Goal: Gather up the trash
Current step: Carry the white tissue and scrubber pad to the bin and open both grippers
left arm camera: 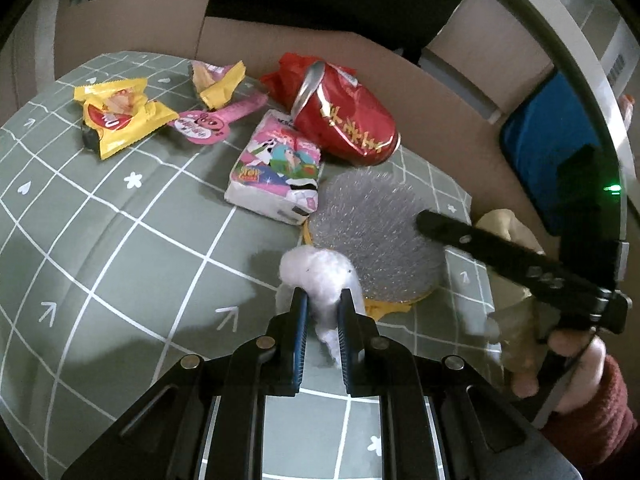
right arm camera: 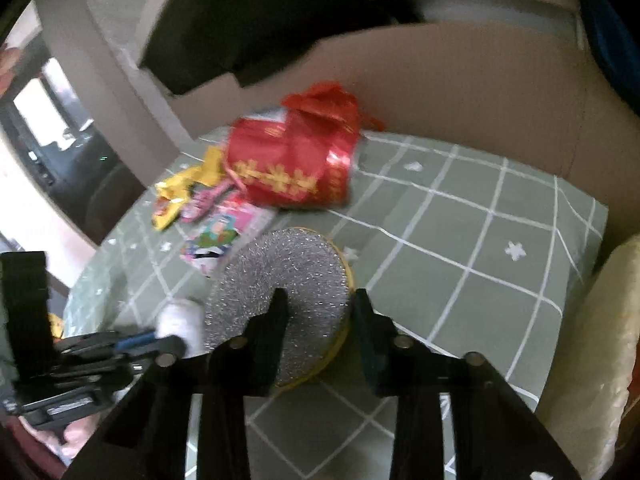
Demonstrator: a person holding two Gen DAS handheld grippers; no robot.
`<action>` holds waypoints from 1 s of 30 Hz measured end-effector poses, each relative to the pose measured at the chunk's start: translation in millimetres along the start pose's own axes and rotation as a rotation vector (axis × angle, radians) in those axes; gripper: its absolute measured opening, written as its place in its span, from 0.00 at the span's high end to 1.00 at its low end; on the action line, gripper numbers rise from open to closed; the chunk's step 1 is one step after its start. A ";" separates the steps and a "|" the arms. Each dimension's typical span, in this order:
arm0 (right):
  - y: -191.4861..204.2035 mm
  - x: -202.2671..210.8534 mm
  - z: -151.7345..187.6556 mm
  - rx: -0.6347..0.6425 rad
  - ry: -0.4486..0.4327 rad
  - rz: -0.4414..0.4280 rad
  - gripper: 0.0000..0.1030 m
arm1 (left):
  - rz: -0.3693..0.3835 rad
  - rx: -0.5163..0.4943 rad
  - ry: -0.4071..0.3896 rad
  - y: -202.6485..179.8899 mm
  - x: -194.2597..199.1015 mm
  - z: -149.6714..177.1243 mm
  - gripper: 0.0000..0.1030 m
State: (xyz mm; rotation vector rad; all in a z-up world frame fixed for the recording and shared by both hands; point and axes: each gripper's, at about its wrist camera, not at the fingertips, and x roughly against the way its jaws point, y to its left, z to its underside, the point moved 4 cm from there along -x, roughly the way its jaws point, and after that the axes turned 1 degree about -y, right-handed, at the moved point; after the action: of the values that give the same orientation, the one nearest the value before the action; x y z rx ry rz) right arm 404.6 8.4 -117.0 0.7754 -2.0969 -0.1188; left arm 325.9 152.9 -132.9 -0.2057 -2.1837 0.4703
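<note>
Item 1: white wad [left arm camera: 316,272], clamped in left gripper [left arm camera: 323,320] above the green cloth [left arm camera: 120,240]. Item 2: silver scrubber [right arm camera: 280,280], flat on the cloth, between the right gripper [right arm camera: 320,320] jaws, apparently not yet pinched; right hand nearer.

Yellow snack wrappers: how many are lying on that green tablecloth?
2. One yellow wrapper lies at the far left; a smaller yellow wrapper lies just right of it, behind the pink wrapper. More may be hidden behind the red bag.

Gold Chinese characters run across the red foil bag [left arm camera: 344,120], too distorted to read. The tissue pack [left arm camera: 276,168] carries a "Toy Story" logo at its nine o'clock edge.
</note>
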 end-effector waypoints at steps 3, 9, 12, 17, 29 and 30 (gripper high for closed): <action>9.2 11.5 -5.0 0.005 -0.037 -0.073 0.72 | 0.003 0.010 -0.003 2.6 1.2 0.9 0.86; 26.7 1.5 -6.8 -0.034 0.017 -0.233 0.72 | 0.003 0.019 -0.011 1.5 0.5 1.3 0.86; 35.1 -6.8 -4.1 0.033 0.020 -0.120 0.82 | 0.007 0.037 -0.012 3.4 3.6 1.7 0.86; 46.6 5.9 -11.9 0.086 -0.004 -0.042 0.87 | -0.012 0.036 -0.054 1.5 17.9 -1.2 0.86; 52.9 69.2 -18.5 0.202 -0.074 0.082 0.87 | -0.089 -0.005 -0.218 -44.4 65.9 -17.6 0.86; 50.3 75.1 -18.4 0.200 -0.080 0.093 0.87 | -0.087 -0.015 -0.228 -52.0 68.7 -19.6 0.86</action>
State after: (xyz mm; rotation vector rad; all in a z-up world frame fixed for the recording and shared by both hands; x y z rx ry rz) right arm 362.4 9.6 -35.0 0.8007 -2.2403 0.1145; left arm 300.5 131.6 -51.0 -0.0669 -2.4086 0.4459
